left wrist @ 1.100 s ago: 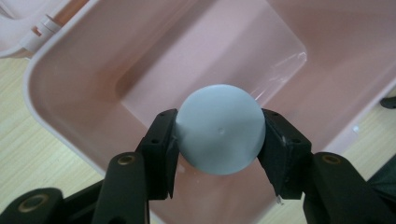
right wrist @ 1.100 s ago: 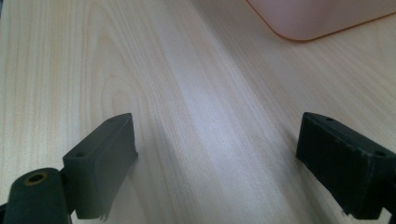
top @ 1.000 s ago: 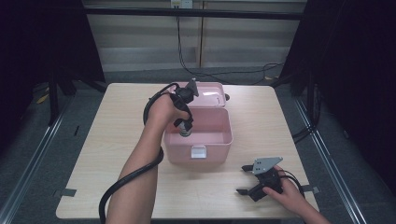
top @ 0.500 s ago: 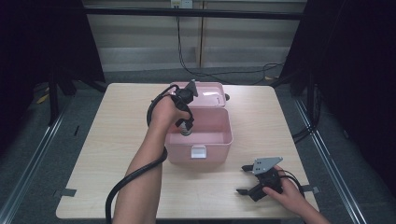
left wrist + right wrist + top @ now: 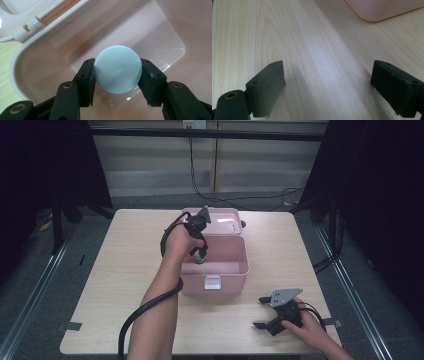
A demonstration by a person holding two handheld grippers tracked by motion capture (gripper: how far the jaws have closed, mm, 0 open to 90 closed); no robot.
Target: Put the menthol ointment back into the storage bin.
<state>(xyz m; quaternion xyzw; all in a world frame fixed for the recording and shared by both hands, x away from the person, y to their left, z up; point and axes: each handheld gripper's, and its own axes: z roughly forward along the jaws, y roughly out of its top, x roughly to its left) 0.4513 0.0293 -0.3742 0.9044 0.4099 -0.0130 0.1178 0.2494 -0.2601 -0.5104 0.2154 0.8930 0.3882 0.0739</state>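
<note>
At the lower right of the high view, the right tongs (image 5: 263,312) rest on the pale wooden worktop (image 5: 115,280) with their jaws spread wide and nothing between them. Toward the centre of the frame stands the open pink box (image 5: 222,267), its lid (image 5: 220,215) tipped back behind it. Above the box's inside, the left tongs (image 5: 117,75) are clamped on a pale blue ball (image 5: 118,69), which hangs over the box's floor.
</note>
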